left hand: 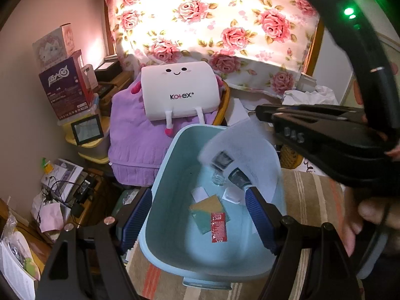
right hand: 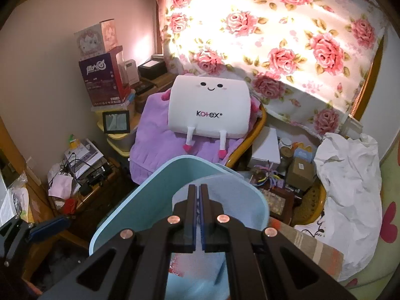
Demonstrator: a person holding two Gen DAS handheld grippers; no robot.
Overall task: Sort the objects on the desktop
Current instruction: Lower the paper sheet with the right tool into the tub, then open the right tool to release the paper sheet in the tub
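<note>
My left gripper [left hand: 200, 215] hangs over the light blue bin [left hand: 160, 170], its blue-padded fingers spread wide to either side of the bin's inside, and I see nothing between them. My right gripper [right hand: 197, 215] has its jaws pressed together; from the left wrist camera it reaches in from the right, above the bin's far right corner, with a thin white sheet [left hand: 240, 147] hanging from its tip over the basin. From the right wrist camera I can only make out a pale sheet edge [right hand: 225, 190] past the closed fingertips, so the grip shows best from the other side. On the bin's floor lie a red sachet [left hand: 219, 227], a green and tan packet [left hand: 207, 212], a small white card [left hand: 200, 193], a white tray-like piece [left hand: 231, 196] and a small clear jar [left hand: 219, 178]. The bin stands on a striped cloth [left hand: 310, 200]. Beyond it, a white smiling cushion [left hand: 178, 92] rests on a purple blanket [left hand: 135, 145], below a rose-patterned curtain [left hand: 212, 17]. A hand [left hand: 367, 215] shows at the right edge.
</note>
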